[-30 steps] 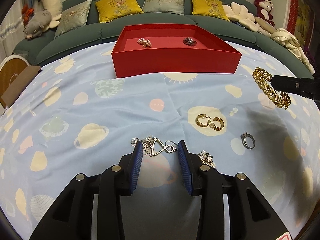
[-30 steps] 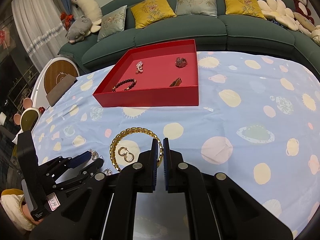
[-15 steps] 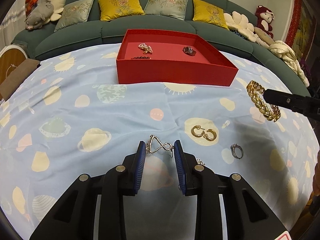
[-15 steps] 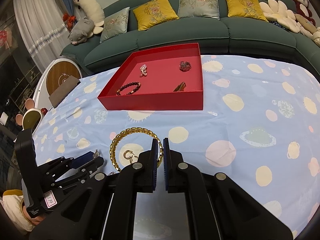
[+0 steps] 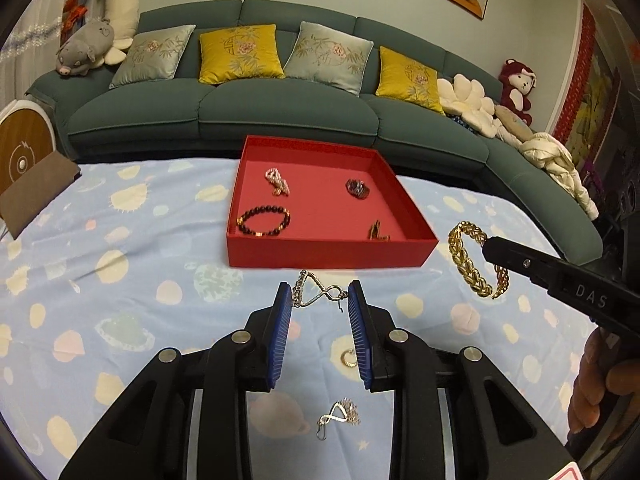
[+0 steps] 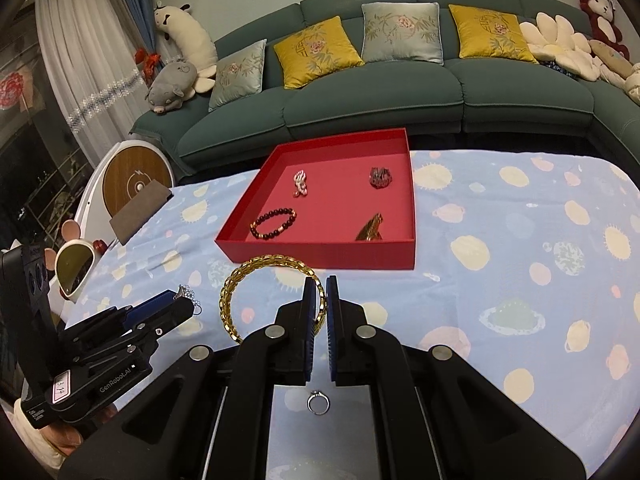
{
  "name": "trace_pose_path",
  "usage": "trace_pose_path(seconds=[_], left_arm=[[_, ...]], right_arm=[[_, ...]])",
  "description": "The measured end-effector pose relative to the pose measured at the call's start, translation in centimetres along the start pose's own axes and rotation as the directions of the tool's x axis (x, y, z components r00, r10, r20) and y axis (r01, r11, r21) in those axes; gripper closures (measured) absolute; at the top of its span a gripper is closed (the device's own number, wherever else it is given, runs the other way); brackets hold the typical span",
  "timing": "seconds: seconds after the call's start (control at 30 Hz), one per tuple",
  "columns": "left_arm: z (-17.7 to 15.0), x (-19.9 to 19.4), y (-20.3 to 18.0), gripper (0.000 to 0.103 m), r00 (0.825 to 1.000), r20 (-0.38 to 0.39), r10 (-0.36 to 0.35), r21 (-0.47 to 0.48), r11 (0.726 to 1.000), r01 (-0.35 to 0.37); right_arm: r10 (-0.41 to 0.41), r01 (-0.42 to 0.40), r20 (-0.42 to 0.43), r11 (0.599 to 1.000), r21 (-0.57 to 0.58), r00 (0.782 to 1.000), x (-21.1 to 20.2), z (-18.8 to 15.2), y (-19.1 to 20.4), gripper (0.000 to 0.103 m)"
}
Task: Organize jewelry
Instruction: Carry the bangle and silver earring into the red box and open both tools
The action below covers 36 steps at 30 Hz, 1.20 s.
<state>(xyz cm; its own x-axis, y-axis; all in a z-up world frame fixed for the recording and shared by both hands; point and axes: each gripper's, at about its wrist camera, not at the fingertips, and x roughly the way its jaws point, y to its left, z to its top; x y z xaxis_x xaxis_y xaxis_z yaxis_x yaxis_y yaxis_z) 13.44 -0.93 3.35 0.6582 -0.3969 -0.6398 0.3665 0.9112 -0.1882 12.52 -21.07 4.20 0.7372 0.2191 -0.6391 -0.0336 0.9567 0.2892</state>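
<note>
left wrist: silver earring (image 5: 318,295) pinched between left tool (image 5: 320,304) pads.

silver earring (image 5: 319,294): held aloft, near red tray (image 5: 328,257) front
gold bracelet (image 6: 256,298): held upright, just before tray front

The right tool (image 6: 318,292) pinches a gold bracelet (image 6: 240,280) before the red tray (image 6: 320,256).

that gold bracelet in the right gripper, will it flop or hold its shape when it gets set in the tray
The gold bracelet, pinched by the right gripper at one spot, holds a round loop rather than sagging, so it is probably fairly stiff. It looks thick, so likely heavy for its size. Its polished links may slip between the pads.
</note>
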Motion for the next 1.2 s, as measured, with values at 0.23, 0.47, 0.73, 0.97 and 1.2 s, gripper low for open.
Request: trace_pose_path(seconds=[0.23,0.47,0.73,0.97,1.2], left_arm=[[6.3,-0.9,-1.7,0.077,0.993,0.122,-0.003,0.048,0.999,-0.002],[10.6,2.2,-1.7,0.077,0.984,0.168,0.053,0.088,0.994,-0.069],[12.6,7.7,-0.2,0.077,0.983,0.152,0.1,0.075,0.991,-0.112],[13.4,11.7,1.1,0.077,0.986,0.12,0.115,0.05,0.991,-0.122],[12.9,14.6,1.8,0.077,0.987,0.081,0.138,0.039,0.989,-0.141]], right_arm=[[-0.013,0.012,0.093,1.0,0.004,0.996,-0.8,4.3,0.0,0.099],[-0.05,0.047,0.116,0.999,0.026,0.992,1.7,8.0,-0.9,0.099],[-0.083,0.079,0.076,0.996,0.047,0.994,7.0,10.6,-2.4,0.099],[-0.111,0.11,0.022,0.993,0.038,0.994,11.5,10.6,-3.0,0.099],[-0.115,0.115,-0.003,0.992,0.048,0.993,14.3,10.5,-3.4,0.099]])
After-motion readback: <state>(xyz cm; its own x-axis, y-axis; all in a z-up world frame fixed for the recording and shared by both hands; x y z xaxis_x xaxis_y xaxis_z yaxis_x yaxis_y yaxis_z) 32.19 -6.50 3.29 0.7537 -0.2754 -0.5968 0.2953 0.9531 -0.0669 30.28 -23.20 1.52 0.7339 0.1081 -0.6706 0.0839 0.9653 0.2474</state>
